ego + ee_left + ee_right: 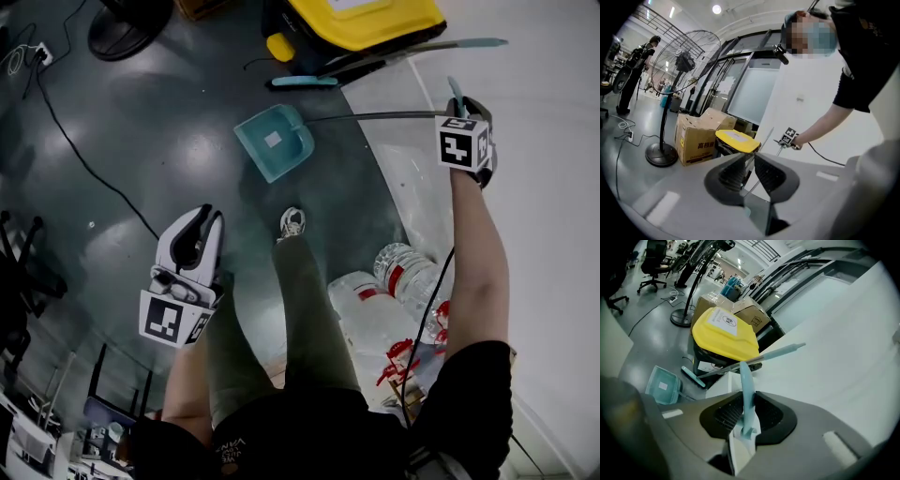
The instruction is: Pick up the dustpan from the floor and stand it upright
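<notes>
The teal dustpan (274, 141) has a long thin metal handle (375, 116) that runs right to my right gripper (458, 101). That gripper is shut on the teal grip (746, 390) at the handle's end, pads on both sides of it. From the right gripper view the pan (663, 385) lies low at the left on the grey floor; whether it touches the floor I cannot tell. My left gripper (208, 218) hovers over the floor at lower left, jaws together, nothing in them (751, 160).
A yellow-lidded bin (366, 19) stands behind the pan, with a teal broom (469, 44) leaning on it. Water bottles (398, 277) lie by the person's shoe (292, 223). A fan base (661, 154), cardboard boxes (696, 138) and cables (84, 159) sit to the left; a white wall (553, 187) is at right.
</notes>
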`<state>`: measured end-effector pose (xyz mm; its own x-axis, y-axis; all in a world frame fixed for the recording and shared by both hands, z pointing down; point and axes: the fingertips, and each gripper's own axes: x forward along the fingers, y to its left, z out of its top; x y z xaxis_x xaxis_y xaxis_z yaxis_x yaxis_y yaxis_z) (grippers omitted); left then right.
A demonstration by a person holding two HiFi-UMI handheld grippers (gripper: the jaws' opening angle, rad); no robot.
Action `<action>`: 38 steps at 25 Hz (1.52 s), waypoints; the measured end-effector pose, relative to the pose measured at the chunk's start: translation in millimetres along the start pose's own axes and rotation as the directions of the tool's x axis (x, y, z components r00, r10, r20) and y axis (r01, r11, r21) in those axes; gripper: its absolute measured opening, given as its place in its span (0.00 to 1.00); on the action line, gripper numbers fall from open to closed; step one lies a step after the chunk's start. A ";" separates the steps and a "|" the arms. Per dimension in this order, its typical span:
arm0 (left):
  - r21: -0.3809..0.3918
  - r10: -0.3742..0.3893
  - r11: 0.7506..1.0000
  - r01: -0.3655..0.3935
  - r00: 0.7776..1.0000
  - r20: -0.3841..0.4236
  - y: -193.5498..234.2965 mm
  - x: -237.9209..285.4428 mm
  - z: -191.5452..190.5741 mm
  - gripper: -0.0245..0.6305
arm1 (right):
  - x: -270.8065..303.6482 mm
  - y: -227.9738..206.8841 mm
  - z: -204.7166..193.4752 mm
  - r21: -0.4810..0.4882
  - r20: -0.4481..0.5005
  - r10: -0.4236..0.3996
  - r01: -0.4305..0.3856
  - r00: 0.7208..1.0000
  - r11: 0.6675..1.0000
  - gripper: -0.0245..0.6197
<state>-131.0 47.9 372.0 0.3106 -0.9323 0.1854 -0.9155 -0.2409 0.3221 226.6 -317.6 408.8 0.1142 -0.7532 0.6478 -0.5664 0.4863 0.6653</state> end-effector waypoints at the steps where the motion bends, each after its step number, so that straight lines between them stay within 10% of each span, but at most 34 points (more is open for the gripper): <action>1: -0.002 0.004 1.000 -0.004 1.000 0.001 -1.4 -0.5 -0.7 0.13 | -0.5 -4.5 2.7 -0.006 0.003 -0.006 0.006 1.000 1.000 0.15; 18: -0.020 0.017 1.000 -0.018 1.000 -0.013 -11.4 -8.0 -11.0 0.13 | -7.2 -31.7 26.5 -0.087 0.018 -0.064 0.065 0.998 0.994 0.17; 38: 0.016 -0.038 0.999 0.039 0.998 -0.050 16.1 -42.4 5.4 0.13 | -53.4 -5.6 -2.9 0.034 0.031 -0.138 0.137 0.990 0.990 0.17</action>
<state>-160.3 82.1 364.4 0.3578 -0.9077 0.2194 -0.9066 -0.2813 0.3146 226.0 -278.8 371.6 0.1657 -0.8267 0.5377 -0.5726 0.3633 0.7350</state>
